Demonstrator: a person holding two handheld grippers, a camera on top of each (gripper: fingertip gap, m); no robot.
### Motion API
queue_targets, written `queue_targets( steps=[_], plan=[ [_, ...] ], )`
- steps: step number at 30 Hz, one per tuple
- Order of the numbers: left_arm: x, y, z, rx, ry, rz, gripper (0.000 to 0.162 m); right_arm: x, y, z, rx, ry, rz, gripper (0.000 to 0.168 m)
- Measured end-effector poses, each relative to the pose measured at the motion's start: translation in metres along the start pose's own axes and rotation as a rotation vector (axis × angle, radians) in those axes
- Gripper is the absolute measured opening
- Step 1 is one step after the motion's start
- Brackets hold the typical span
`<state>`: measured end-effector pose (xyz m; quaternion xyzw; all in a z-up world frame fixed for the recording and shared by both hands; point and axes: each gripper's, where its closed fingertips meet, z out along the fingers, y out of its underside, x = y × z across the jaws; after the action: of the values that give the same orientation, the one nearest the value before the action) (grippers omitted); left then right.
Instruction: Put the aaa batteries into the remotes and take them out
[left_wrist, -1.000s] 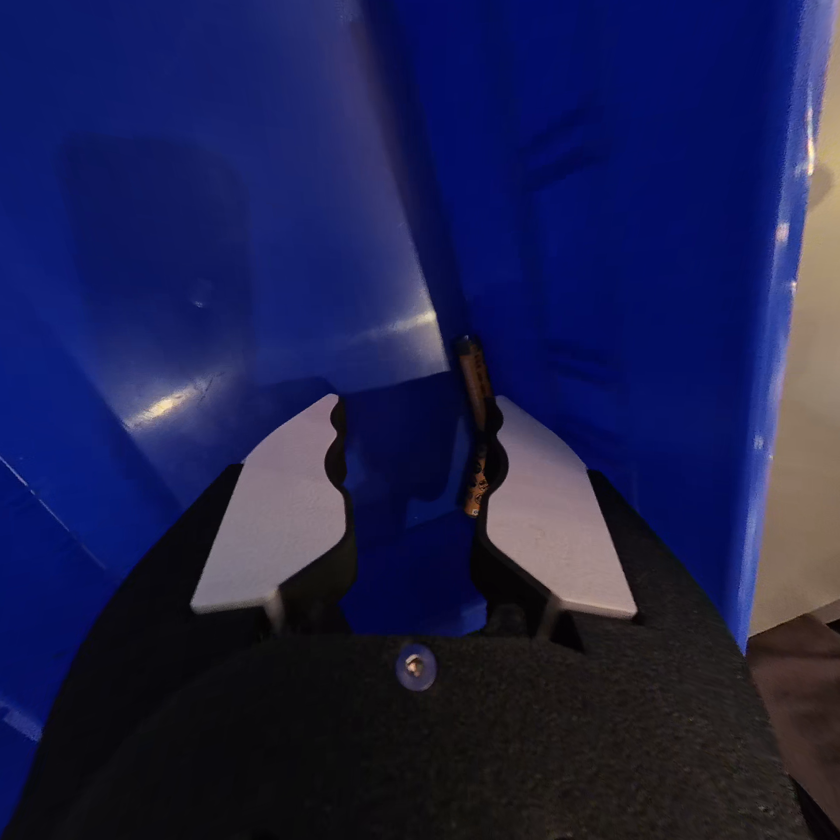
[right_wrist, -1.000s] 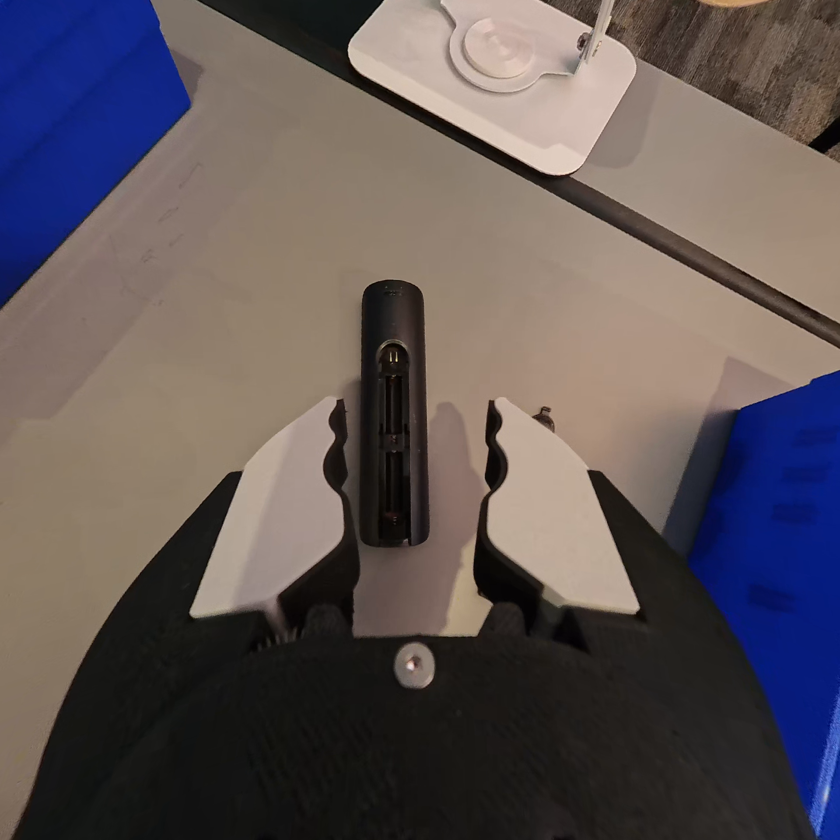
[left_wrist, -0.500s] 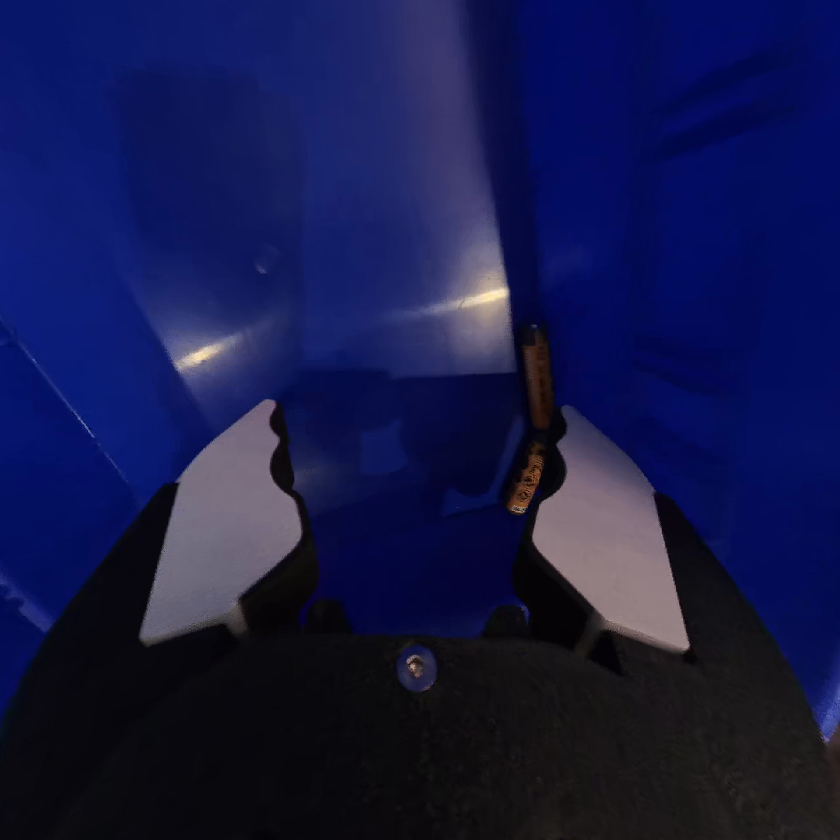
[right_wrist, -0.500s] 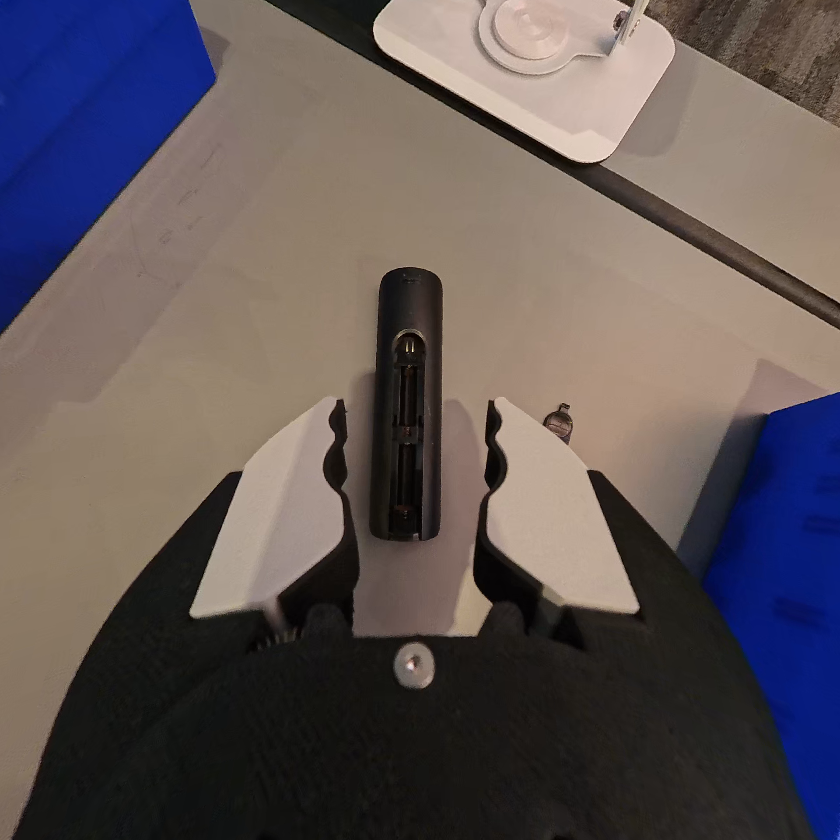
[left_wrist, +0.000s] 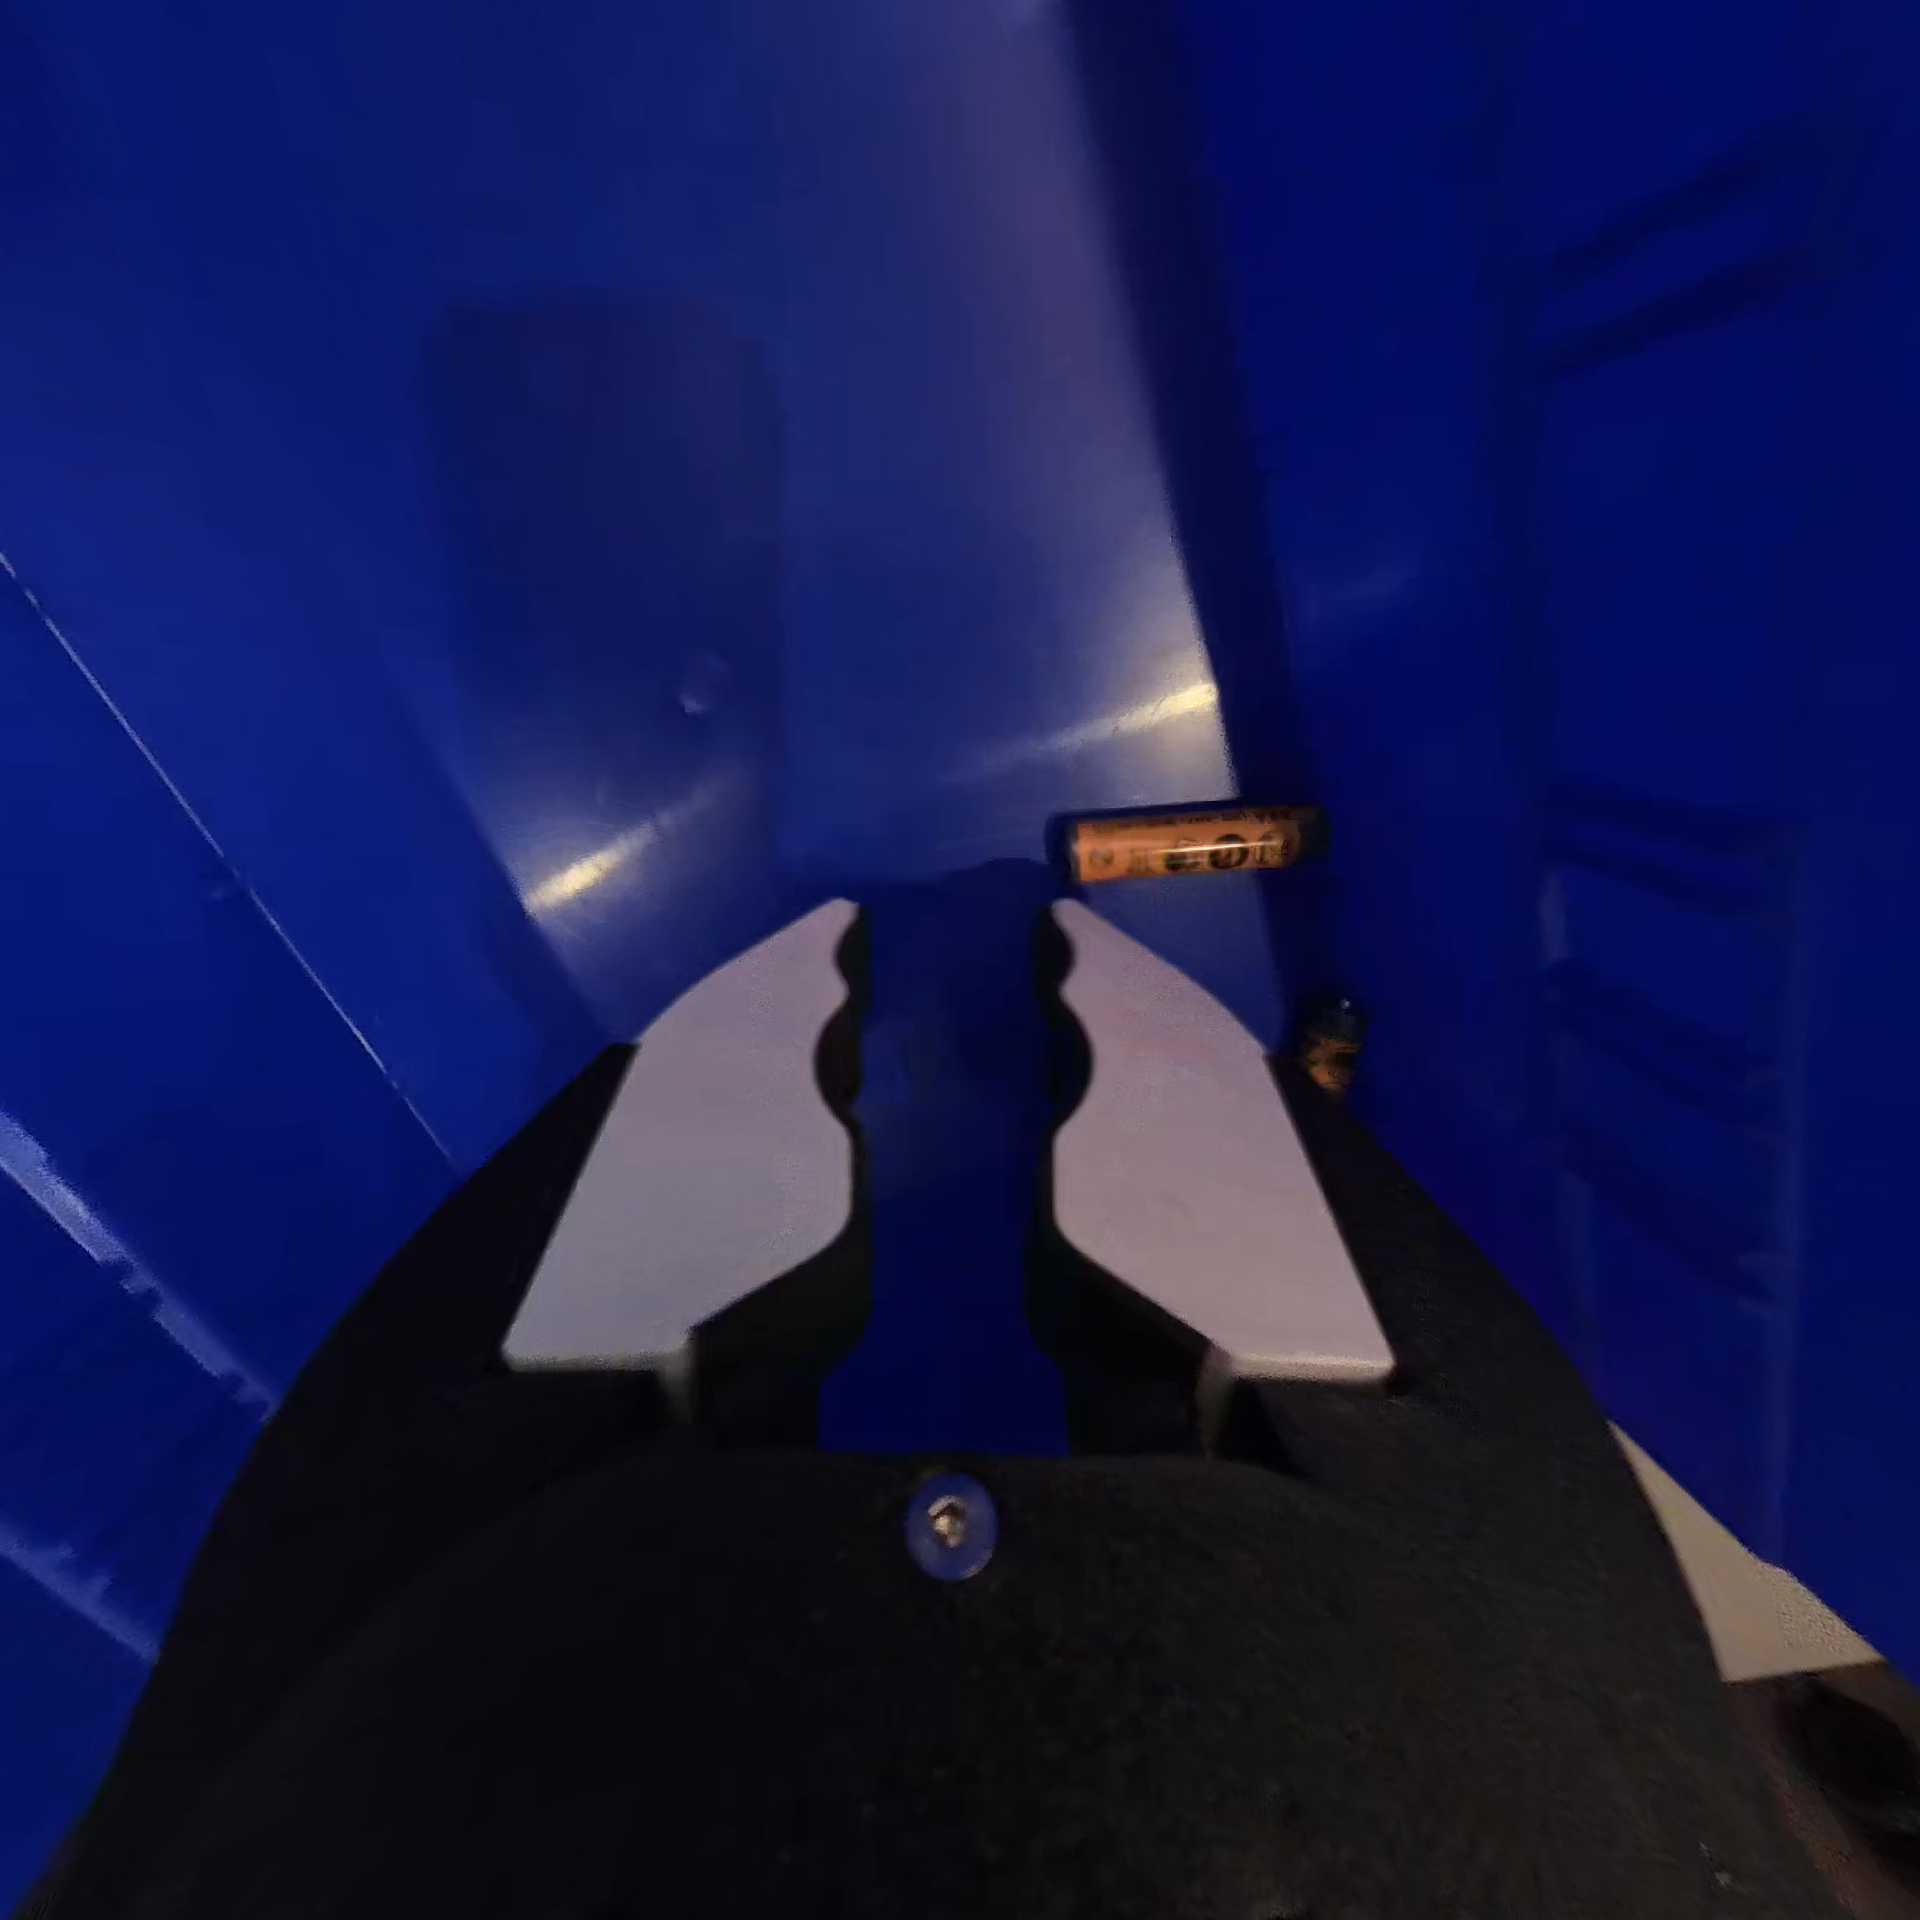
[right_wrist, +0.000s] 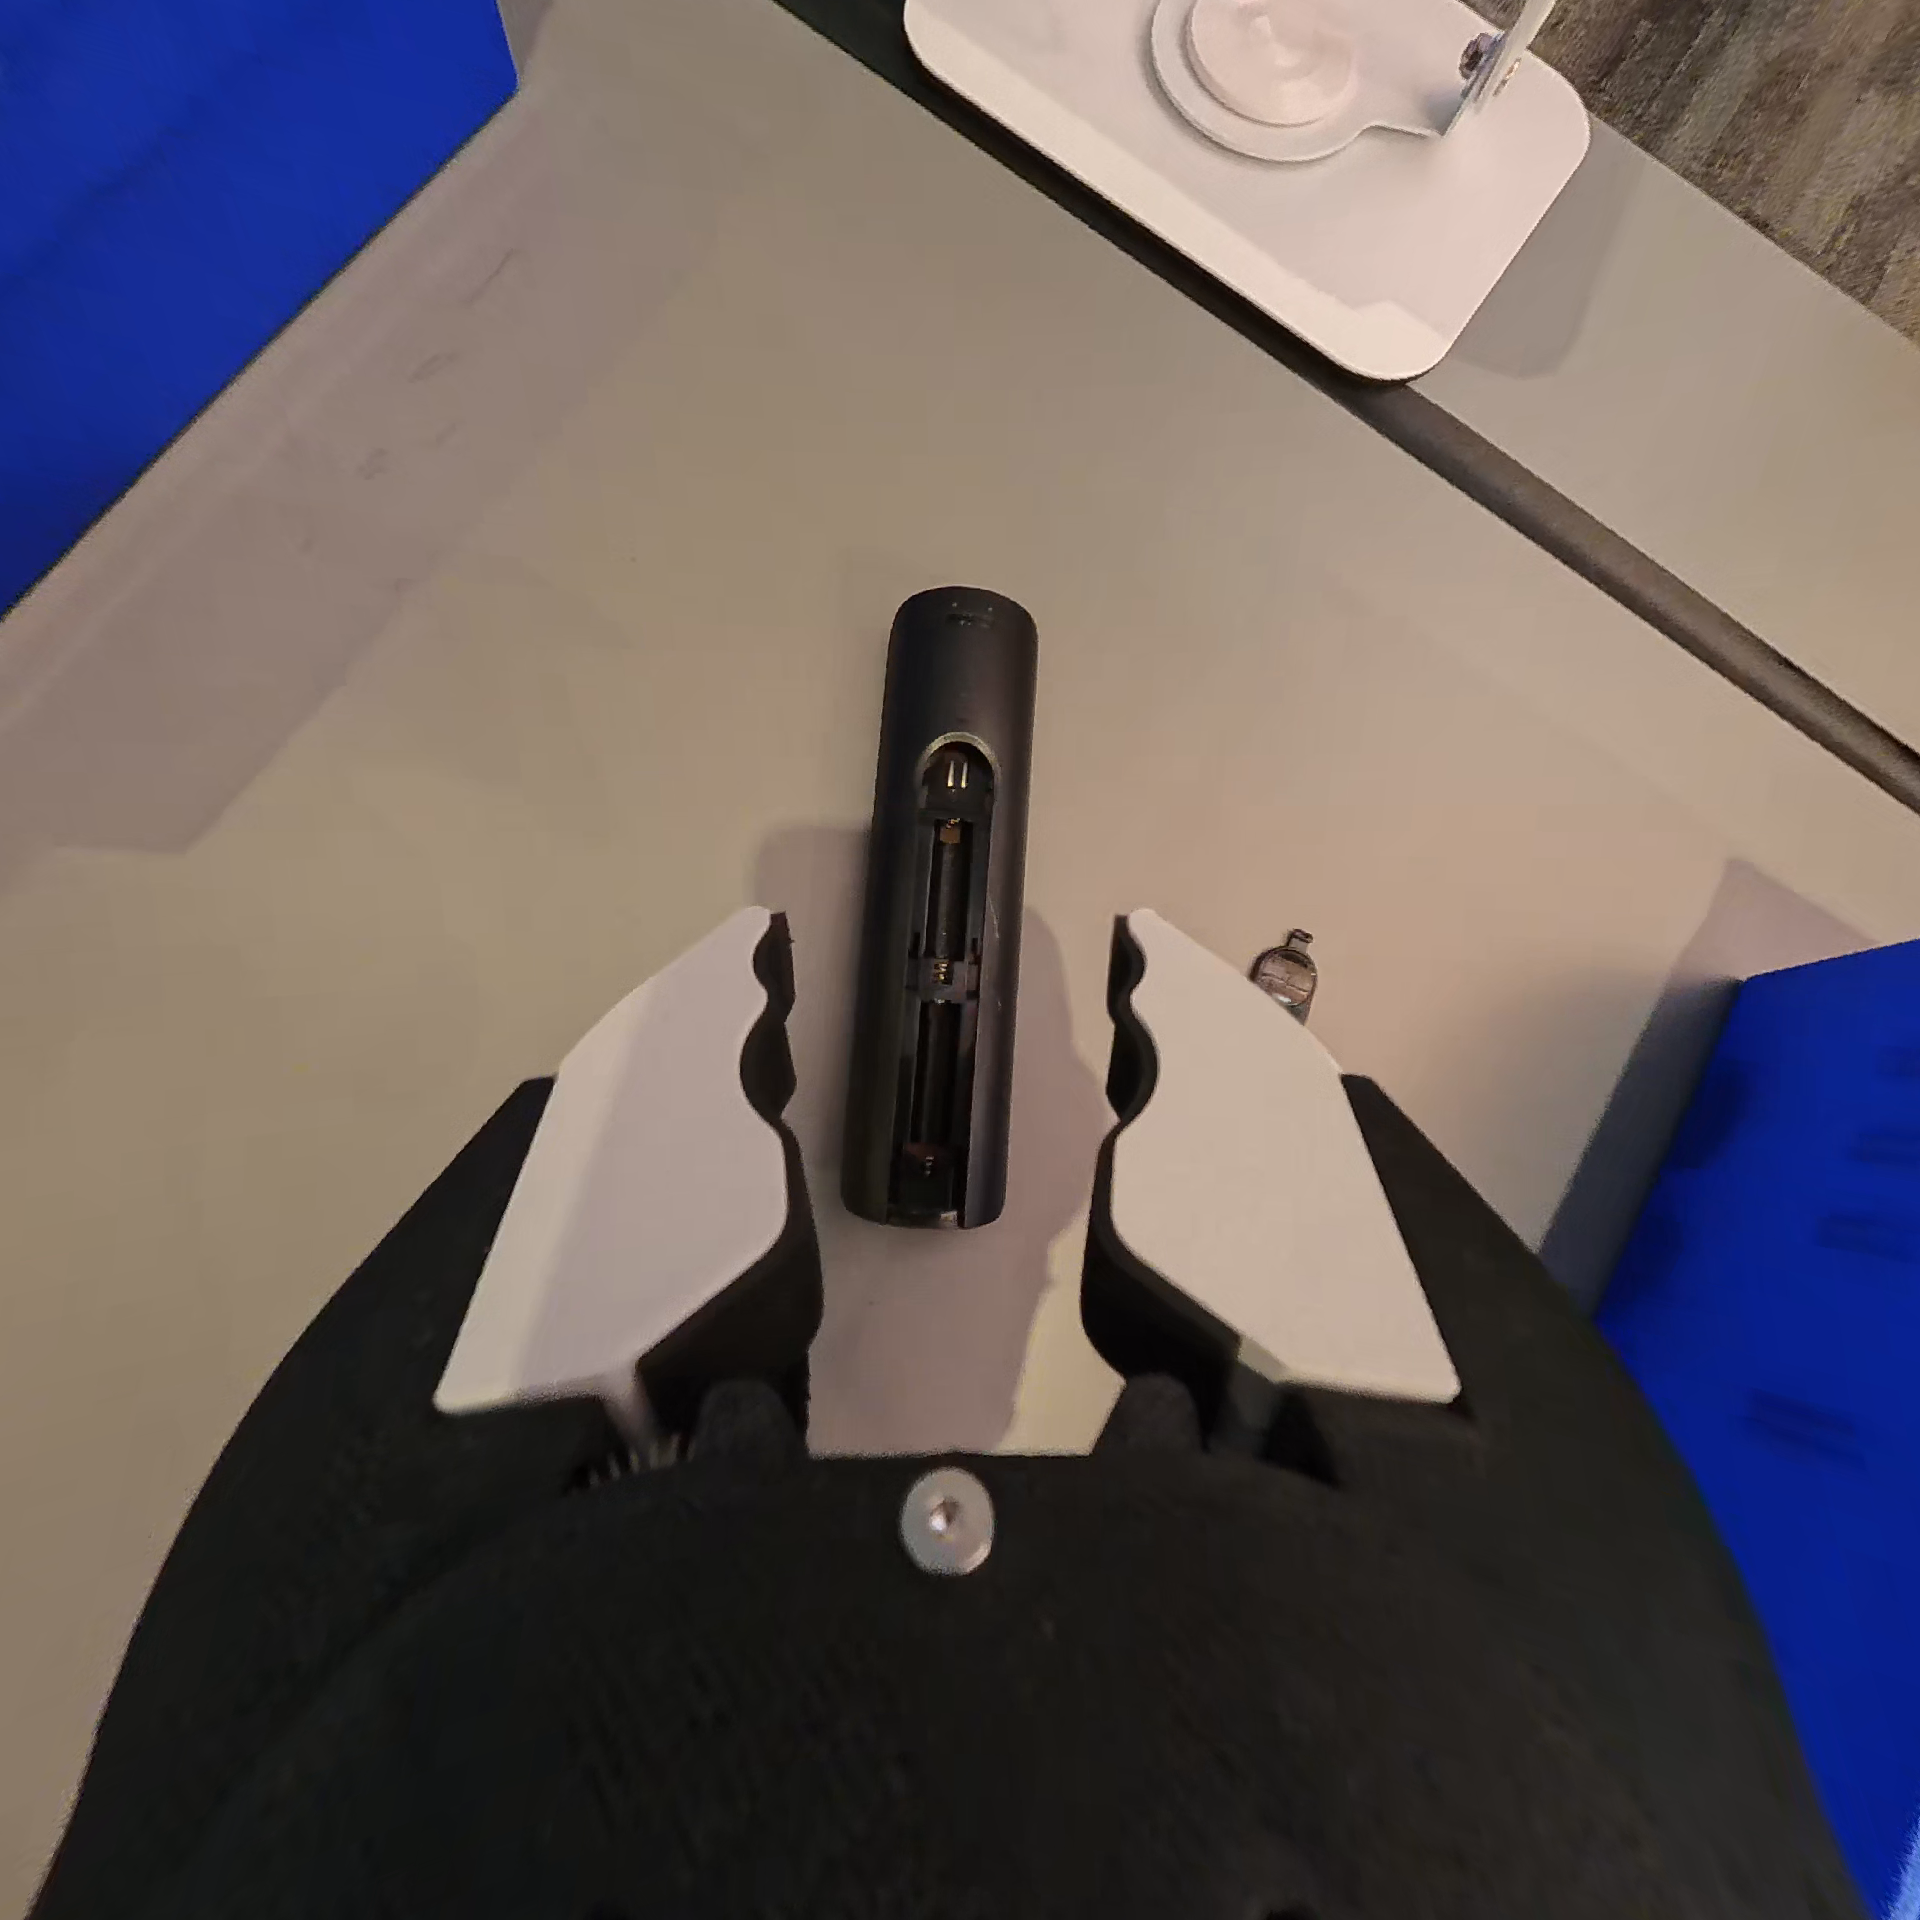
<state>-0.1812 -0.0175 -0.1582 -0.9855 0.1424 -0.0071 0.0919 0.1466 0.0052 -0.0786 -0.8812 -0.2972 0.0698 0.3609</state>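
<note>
Blue plastic bin (left_wrist: 520, 520) surrounds the empty, parted left gripper (left_wrist: 951, 925); an orange AAA battery (left_wrist: 1190, 844) lies ahead. The parted right gripper (right_wrist: 951, 935) straddles a black remote (right_wrist: 951, 914), compartment uncovered, on the grey table (right_wrist: 416, 727).

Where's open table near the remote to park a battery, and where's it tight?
Bare table runs left of the remote up to the blue bin, and beyond its far end toward the white stand base. Right is tighter: a small metal clip, then another blue bin. The right tool straddles the remote.
</note>
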Motion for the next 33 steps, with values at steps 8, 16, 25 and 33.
queue_targets(
  steps=[8,16,25,33],
  plan=[
    [0.000,-0.002,-0.005,0.049,-0.043,0.437,0.045,0.000,0.007,-0.001,-0.013,-0.009,-0.012,0.060],
    [0.046,-0.029,-0.031,0.257,0.092,0.963,0.049,-0.008,0.015,0.006,-0.057,-0.034,-0.062,0.060],
    [0.043,-0.012,-0.009,0.078,0.198,1.150,0.038,-0.011,0.012,0.003,-0.038,-0.049,-0.074,0.060],
    [0.043,-0.005,0.000,0.016,0.191,1.150,0.011,-0.007,0.016,0.002,-0.048,-0.036,-0.092,0.060]
  ],
)
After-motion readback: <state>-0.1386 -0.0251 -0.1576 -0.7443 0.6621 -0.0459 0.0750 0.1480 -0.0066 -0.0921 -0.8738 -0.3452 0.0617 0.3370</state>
